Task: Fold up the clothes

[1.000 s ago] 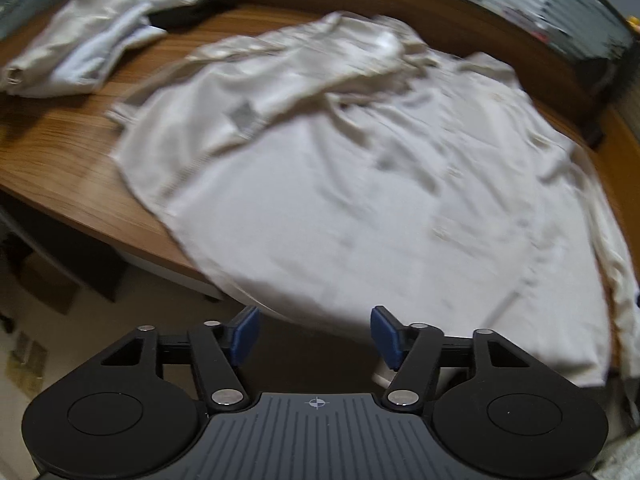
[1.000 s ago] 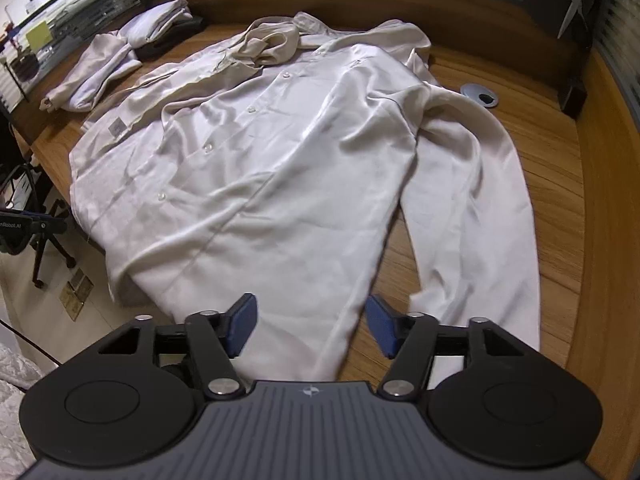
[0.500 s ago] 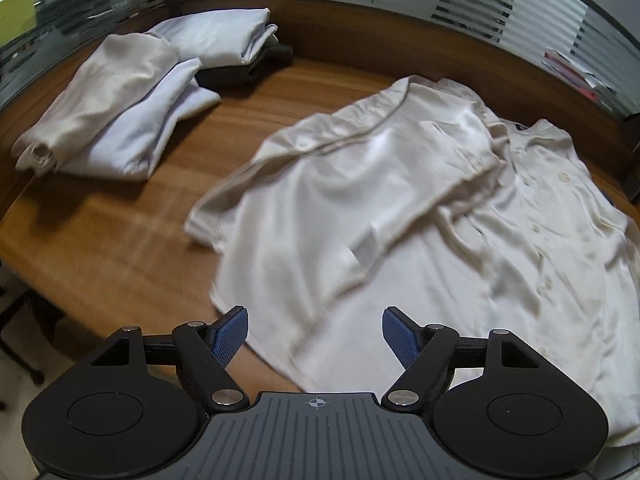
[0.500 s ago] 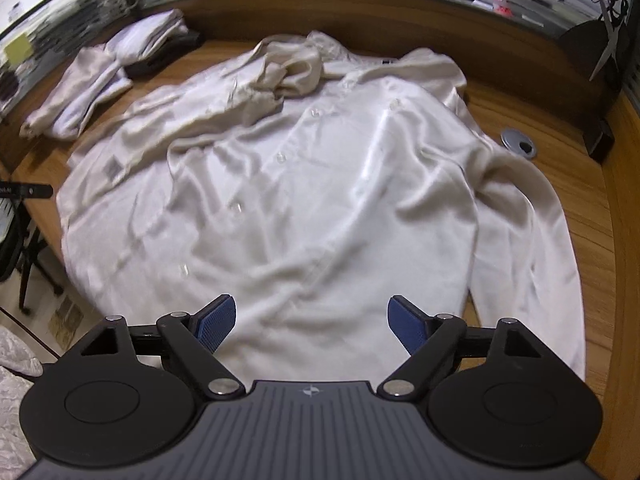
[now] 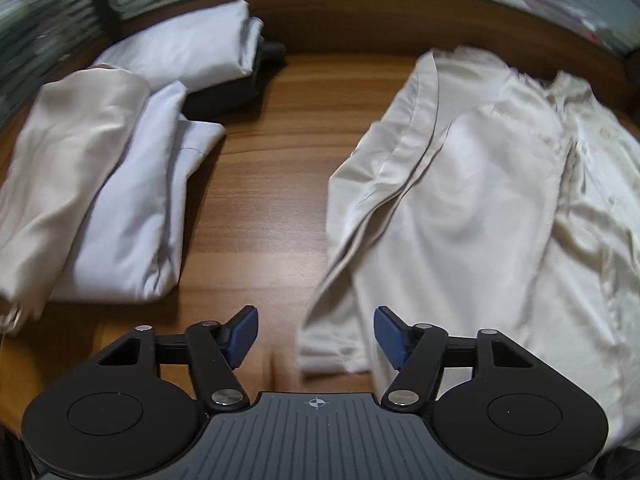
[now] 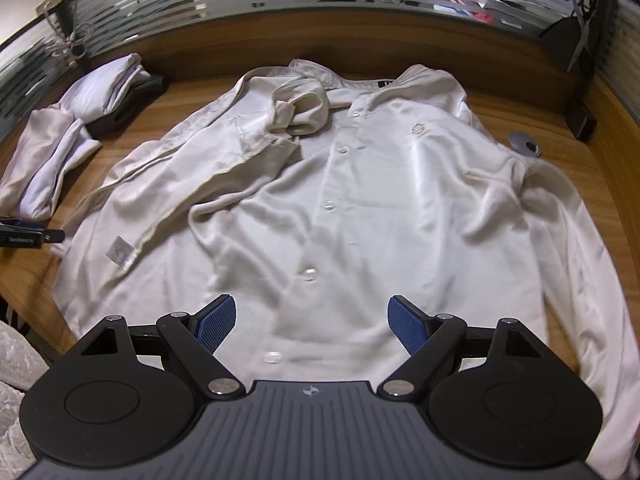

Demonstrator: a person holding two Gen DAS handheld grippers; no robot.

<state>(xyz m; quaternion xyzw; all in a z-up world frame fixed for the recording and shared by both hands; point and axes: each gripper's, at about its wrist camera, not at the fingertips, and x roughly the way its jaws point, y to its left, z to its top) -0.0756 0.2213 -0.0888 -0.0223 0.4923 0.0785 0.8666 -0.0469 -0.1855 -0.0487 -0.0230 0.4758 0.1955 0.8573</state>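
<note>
A cream button-up shirt (image 6: 360, 200) lies spread face up on the wooden desk (image 6: 568, 184), collar at the far side. Its left sleeve is folded across the chest, the cuff bunched near the collar. In the left wrist view the shirt's (image 5: 460, 200) left side fills the right half. My left gripper (image 5: 315, 338) is open, hovering over the shirt's lower left corner, nothing between its blue pads. My right gripper (image 6: 310, 326) is open just above the shirt's hem near the button placket, empty.
Folded clothes (image 5: 100, 184) lie stacked at the desk's left, a dark garment (image 5: 232, 92) under the far pile. These folded clothes (image 6: 52, 152) also show in the right wrist view. A round grey cable grommet (image 6: 525, 143) sits at right. A raised wooden ledge and striped glass partition close the back.
Both grippers moved forward over the desk. The left one swung left to the shirt's left edge, bringing the folded piles closer. Both sets of fingers opened wider than a second ago.
</note>
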